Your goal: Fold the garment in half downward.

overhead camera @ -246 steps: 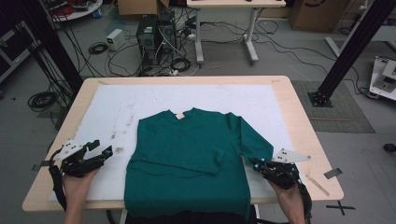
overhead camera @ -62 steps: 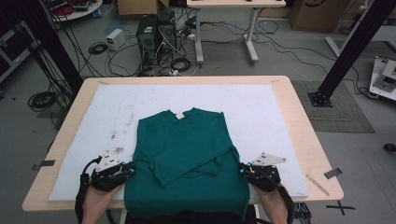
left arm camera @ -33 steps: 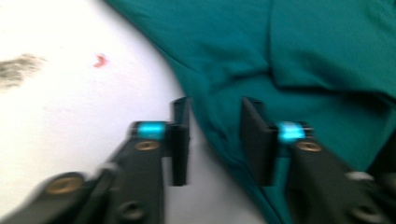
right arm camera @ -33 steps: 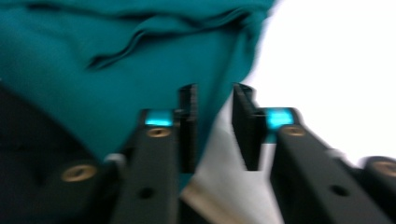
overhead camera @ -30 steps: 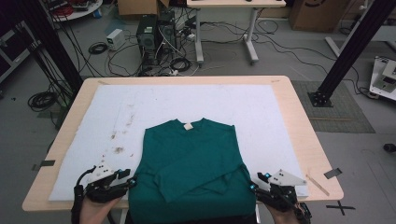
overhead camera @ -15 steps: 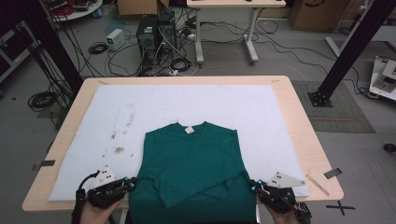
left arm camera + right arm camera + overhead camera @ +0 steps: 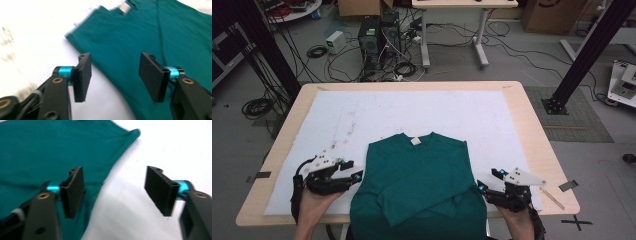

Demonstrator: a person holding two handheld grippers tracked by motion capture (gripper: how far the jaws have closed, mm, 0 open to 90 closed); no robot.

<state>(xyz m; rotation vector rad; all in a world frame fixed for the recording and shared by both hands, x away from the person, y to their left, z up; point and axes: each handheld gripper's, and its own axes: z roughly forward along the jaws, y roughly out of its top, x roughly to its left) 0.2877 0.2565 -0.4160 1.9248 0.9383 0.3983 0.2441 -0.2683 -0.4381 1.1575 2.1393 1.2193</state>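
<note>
While the folded teal long-sleeved sweater [image 7: 419,182] lies at the near edge of the white cloth-covered wooden table [image 7: 532,145], bare cloth stretches beyond it. The left gripper [image 7: 354,177] and right gripper [image 7: 482,186] flank its side edges, their jaws having just been opening, now apart and empty.

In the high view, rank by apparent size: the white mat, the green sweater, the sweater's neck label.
1. white mat, the largest.
2. green sweater, lying on the mat, its lower part running past the picture's bottom edge.
3. neck label, a tiny white patch at the collar.
</note>
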